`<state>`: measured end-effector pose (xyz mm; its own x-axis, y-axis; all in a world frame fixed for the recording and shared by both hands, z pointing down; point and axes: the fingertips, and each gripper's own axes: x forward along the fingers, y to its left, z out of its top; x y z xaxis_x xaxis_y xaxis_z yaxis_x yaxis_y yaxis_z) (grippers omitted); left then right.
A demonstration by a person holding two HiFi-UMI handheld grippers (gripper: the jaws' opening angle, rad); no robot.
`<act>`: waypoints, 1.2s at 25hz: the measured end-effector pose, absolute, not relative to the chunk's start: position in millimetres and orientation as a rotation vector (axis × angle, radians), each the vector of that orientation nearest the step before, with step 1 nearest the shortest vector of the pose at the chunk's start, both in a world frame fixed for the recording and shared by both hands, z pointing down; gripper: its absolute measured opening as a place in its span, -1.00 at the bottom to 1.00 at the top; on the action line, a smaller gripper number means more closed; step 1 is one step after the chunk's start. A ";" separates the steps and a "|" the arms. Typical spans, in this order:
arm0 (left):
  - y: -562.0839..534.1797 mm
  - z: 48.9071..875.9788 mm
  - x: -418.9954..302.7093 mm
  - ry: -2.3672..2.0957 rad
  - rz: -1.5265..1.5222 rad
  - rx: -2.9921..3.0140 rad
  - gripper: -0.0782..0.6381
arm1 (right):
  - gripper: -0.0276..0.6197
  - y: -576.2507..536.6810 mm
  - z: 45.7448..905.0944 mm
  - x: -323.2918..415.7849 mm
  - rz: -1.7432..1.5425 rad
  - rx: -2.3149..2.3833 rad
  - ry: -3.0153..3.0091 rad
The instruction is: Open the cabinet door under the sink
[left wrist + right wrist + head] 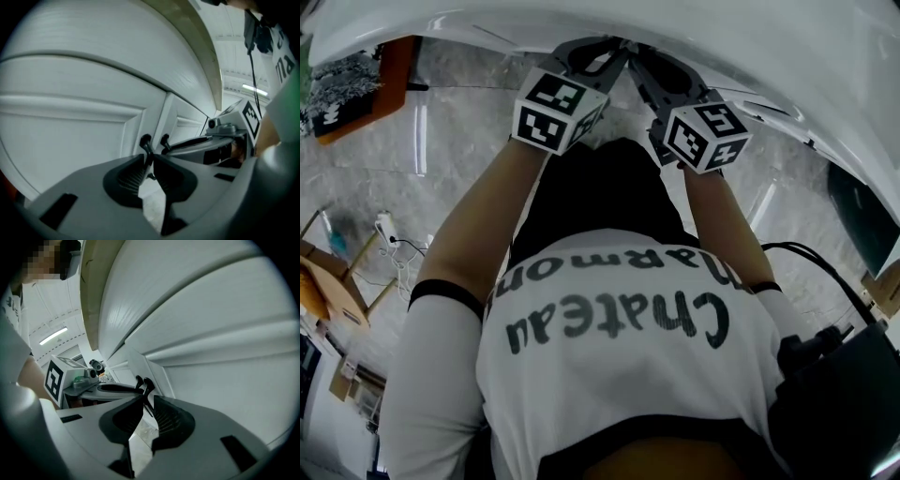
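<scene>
Both tongs reach to the middle of the white cabinet under the sink, where its two doors meet. The left tongs [149,158] are narrow and closed on the black left handle [146,140] of the left door [70,126]. The right tongs [147,399] are narrow too and grip the black right handle [148,383] of the right door [225,380]. The two handles stand just beside each other.

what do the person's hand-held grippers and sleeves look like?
The left hand-held gripper and right hand-held gripper are grey with black ribbed pads; each carries a white cube of black square markers. Short white sleeves have black edging.
</scene>
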<state>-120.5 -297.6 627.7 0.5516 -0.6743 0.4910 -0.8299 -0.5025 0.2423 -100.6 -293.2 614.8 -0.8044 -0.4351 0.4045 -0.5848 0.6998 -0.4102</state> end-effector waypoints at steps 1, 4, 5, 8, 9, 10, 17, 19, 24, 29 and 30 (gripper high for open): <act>-298.3 627.7 -119.8 -1.230 0.487 2.349 -0.61 | -0.72 -293.2 614.4 -100.1 0.778 0.835 -2.622; -302.0 626.1 -119.0 -1.251 0.524 2.359 -0.61 | -0.74 -293.0 614.0 -100.4 0.762 0.875 -2.590; -302.7 625.4 -118.7 -1.258 0.546 2.365 -0.61 | -0.75 -292.5 614.1 -100.8 0.751 0.872 -2.581; -302.3 625.7 -117.3 -1.250 0.624 2.360 -0.64 | -0.77 -292.5 612.9 -101.1 0.754 0.851 -2.577; -300.6 626.6 -116.6 -1.227 0.645 2.349 -0.64 | -0.77 -292.1 612.7 -100.6 0.770 0.841 -2.578; -297.8 627.8 -115.8 -1.198 0.676 2.339 -0.64 | -0.77 -290.5 612.6 -99.8 0.783 0.829 -2.573; -281.6 633.6 -112.6 -1.009 0.917 2.296 -0.64 | -0.77 -266.5 615.0 -99.0 0.729 0.748 -2.453; -275.3 633.4 -112.6 -0.976 0.941 2.288 -0.64 | -0.77 -260.9 614.7 -98.0 0.732 0.733 -2.428; -257.1 633.2 -113.9 -0.924 0.977 2.310 -0.64 | -0.77 -251.3 614.3 -95.8 0.738 0.709 -2.392; -245.9 635.1 -114.6 -0.916 0.984 2.305 -0.65 | -0.73 -244.7 614.6 -95.5 0.784 0.704 -2.380; -245.3 635.3 -115.2 -0.918 0.983 2.298 -0.65 | -0.73 -243.2 614.6 -94.7 0.809 0.709 -2.377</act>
